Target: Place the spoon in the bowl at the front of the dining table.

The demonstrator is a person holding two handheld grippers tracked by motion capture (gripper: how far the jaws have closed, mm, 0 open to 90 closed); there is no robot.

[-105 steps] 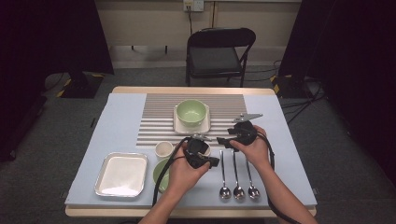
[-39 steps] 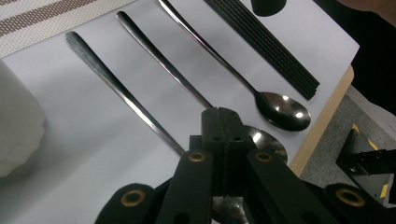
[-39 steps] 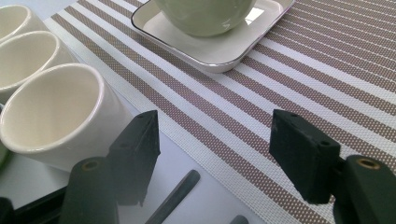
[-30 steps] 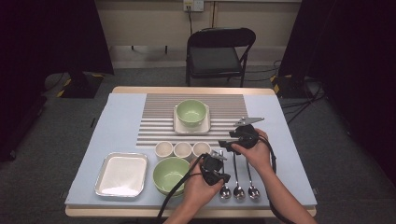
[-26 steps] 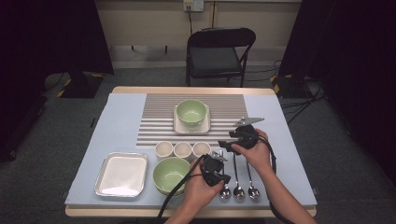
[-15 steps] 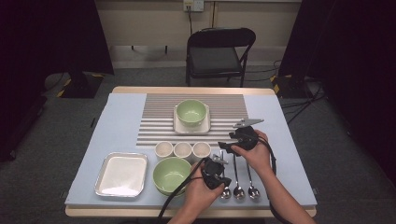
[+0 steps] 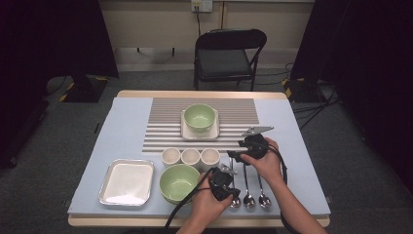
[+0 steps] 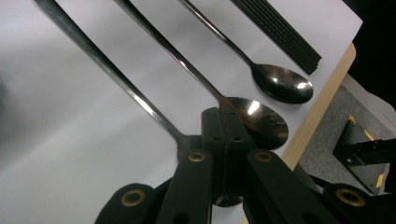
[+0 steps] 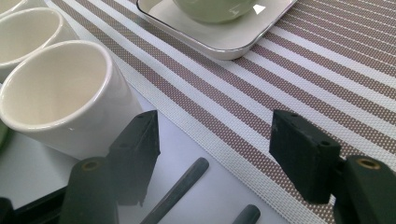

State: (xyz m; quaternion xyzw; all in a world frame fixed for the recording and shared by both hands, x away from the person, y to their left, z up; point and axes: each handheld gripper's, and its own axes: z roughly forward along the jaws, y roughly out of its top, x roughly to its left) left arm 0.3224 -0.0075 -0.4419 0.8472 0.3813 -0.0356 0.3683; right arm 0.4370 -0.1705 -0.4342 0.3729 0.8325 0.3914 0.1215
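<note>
Left gripper (image 8: pixel 224 140) pressed shut, low over the leftmost of three shiny metal spoons (image 8: pixel 140 100) at the table's near edge. Right gripper (image 9: pixel 212 154) spread wide, empty, above spoon handles beside a cream ceramic cup (image 9: pixel 60 93).

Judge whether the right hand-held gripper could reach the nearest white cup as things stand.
Probably yes: the right hand-held gripper is open, the cup stands beside its jaw, and nothing lies between.

I see the table (image 7: pixel 122 126) evenly lit from overhead against dark surroundings; glare spots the spoons (image 8: pixel 280 84), and nearby tongs blur.
</note>
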